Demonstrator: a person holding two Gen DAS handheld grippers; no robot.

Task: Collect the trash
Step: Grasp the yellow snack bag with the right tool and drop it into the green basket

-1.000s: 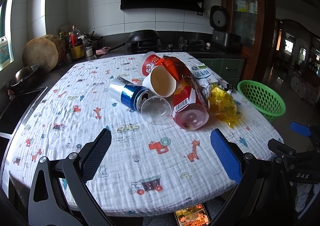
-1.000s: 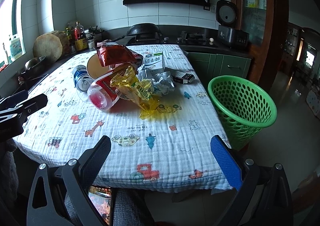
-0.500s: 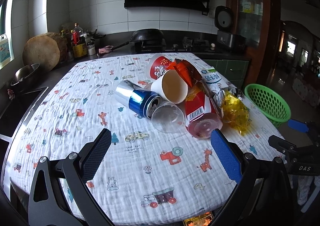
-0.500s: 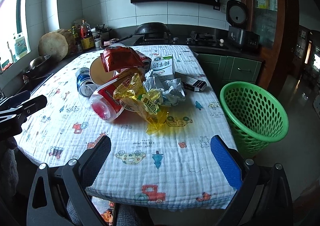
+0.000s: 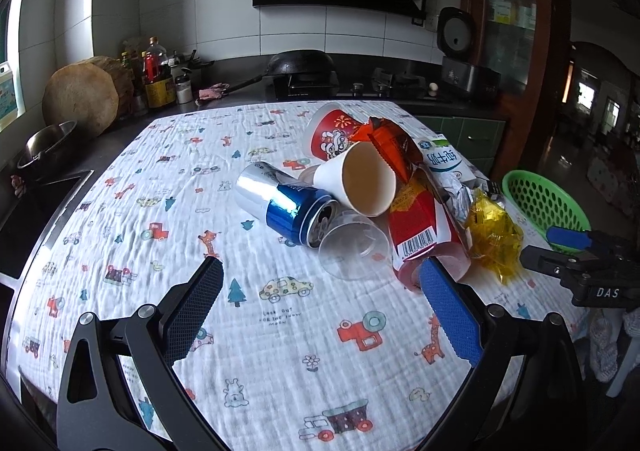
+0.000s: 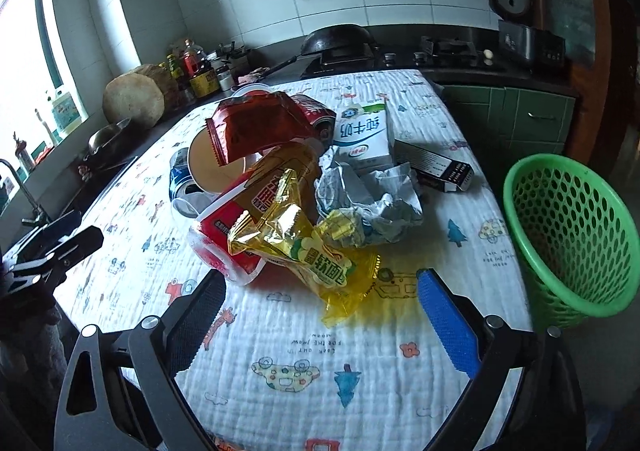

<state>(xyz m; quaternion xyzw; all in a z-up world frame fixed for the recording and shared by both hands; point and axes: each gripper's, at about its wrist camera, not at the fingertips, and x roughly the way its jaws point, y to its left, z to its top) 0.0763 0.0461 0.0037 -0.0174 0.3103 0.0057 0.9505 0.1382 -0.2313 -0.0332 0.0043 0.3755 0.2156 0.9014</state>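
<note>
Right wrist view gives us the trash pile heaped on the middle of the table's printed cloth (image 6: 280, 335): a yellow wrapper (image 6: 316, 255) lies nearest us, draped over a tipped red-labelled plastic jar (image 6: 236, 235), with crumpled grey foil (image 6: 372, 199) just behind it, a milk carton (image 6: 364, 135) and a dark flat box (image 6: 436, 167) farther back, and a red foil bag (image 6: 248, 127) on top of a paper cup (image 6: 208, 167). Our right gripper (image 6: 316, 303) hangs just short of the yellow wrapper; its jaws are closing but stand well apart, and we see only bare cloth between the fingers, nothing pinched. A green mesh basket (image 6: 576, 235) stands off the table's right edge, apart from the pile.

From the left wrist view we see the other side of the heap: a blue and silver can (image 5: 288, 203) lies on its side touching a clear plastic cup (image 5: 352, 247), the paper cup rests above them, and a red printed cup (image 5: 332, 131) lies behind. Our left gripper (image 5: 320, 299) is held over the cloth near the clear cup, fingers spread wide with nothing in them.

Beyond the table we see a dark counter with a wok (image 5: 300, 63) and bottles (image 5: 156, 71).
</note>
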